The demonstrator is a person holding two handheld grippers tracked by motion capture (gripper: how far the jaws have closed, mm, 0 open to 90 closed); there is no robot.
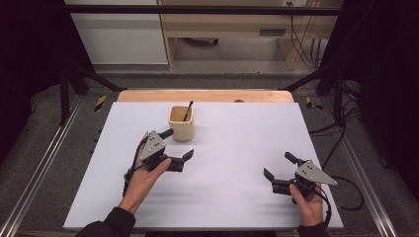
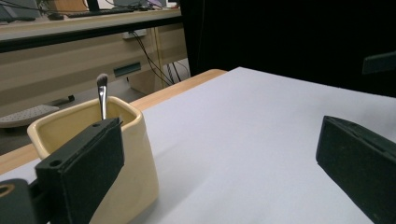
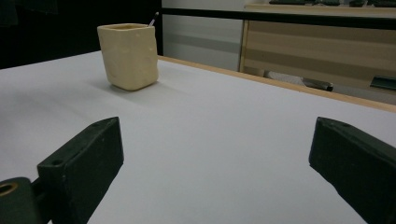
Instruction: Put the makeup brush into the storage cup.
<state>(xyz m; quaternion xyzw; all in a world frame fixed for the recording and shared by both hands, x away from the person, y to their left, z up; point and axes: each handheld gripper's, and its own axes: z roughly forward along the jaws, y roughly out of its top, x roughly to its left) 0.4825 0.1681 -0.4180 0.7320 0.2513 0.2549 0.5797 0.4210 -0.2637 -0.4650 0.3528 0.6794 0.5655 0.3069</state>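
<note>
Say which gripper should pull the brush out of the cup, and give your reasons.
Left. The left gripper is open right beside the cream cup, where the brush stands tilted. The right gripper, also open, sits far across the white table.

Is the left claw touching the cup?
Cannot tell. In the high view the left claw has one tip right at the cup; in the left gripper view that jaw overlaps the cup's wall, with neither a gap nor contact plain.
</note>
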